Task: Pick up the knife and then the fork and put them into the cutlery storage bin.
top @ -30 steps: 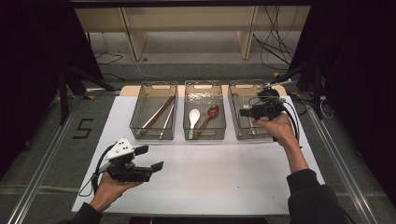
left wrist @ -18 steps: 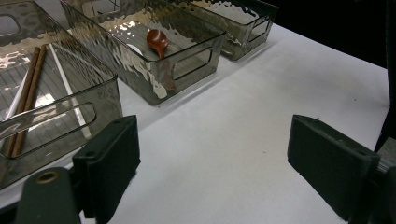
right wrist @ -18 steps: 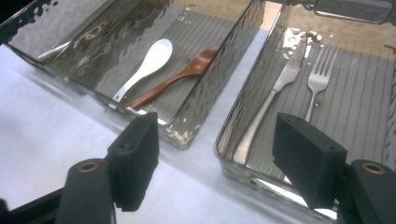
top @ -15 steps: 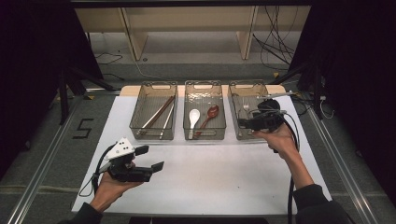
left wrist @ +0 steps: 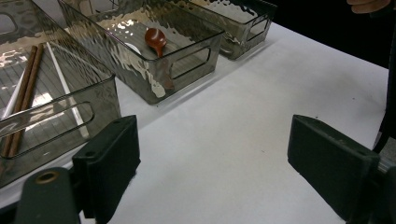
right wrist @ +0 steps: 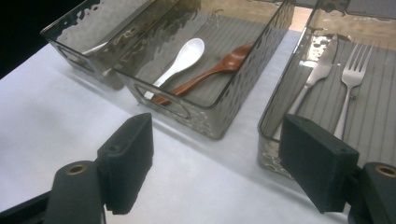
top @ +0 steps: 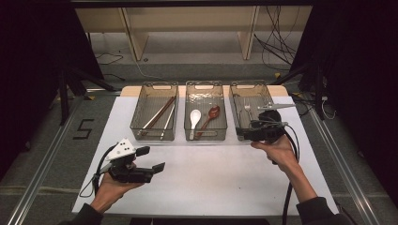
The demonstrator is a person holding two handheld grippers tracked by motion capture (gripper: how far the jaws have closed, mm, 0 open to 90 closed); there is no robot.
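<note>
Left gripper [top: 141, 166]: I hold it low at 7 o'clock on the surface [top: 211, 187], unmoved since a second ago; jaws released, nothing between them.

Right gripper [top: 246, 132]: I have drawn it back from over the right bin [top: 233, 105] to that bin's near edge at 3 o'clock; its jaws have just been opening and hold nothing.

Fork [right wrist: 351, 79] and knife [right wrist: 317, 74]: lying in the right bin, apart from the jaws.

Reading: I judge a release just completed, and the sorting appears finished.

Middle bin [top: 205, 86], 12 o'clock: white spoon [right wrist: 183, 58], red-brown spoon [right wrist: 215, 70].

Left bin [top: 155, 87], 11 o'clock: chopsticks [top: 157, 115].
</note>
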